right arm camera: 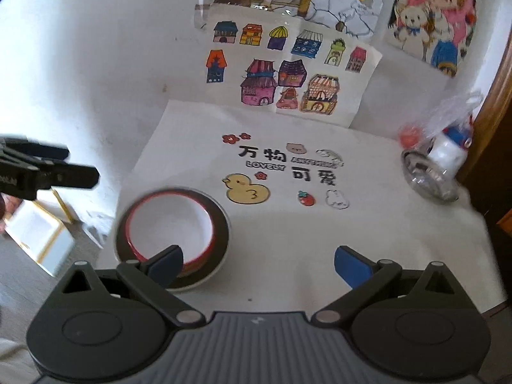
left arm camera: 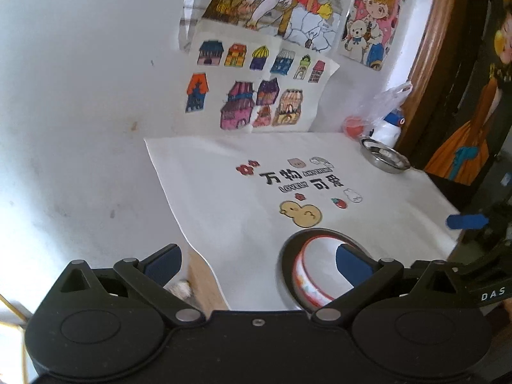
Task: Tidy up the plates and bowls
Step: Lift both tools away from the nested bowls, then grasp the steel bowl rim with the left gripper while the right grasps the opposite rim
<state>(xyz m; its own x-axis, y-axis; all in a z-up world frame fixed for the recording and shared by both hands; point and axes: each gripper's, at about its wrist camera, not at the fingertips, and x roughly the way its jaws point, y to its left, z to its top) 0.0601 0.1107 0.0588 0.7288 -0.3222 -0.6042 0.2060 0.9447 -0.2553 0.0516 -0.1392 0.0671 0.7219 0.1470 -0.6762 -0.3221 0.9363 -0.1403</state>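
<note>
A white bowl with a red rim (right arm camera: 169, 224) sits inside a dark plate (right arm camera: 220, 220) on the white printed cloth (right arm camera: 288, 240). In the left wrist view the same bowl (left arm camera: 320, 265) and plate (left arm camera: 288, 252) lie just ahead of my left gripper (left arm camera: 259, 262), partly behind its right finger. My left gripper is open with nothing between its fingers. My right gripper (right arm camera: 259, 264) is open too, just right of the bowl, its left finger over the bowl's near rim. The left gripper (right arm camera: 48, 169) shows at the far left of the right wrist view.
A steel dish (left arm camera: 385, 160) stands at the cloth's far right corner, beside a clear plastic bag (left arm camera: 384, 108) with a red object and a white bottle. Coloured drawings (left arm camera: 256, 86) lean on the wall behind. A white box (right arm camera: 38, 240) lies on the floor left of the table.
</note>
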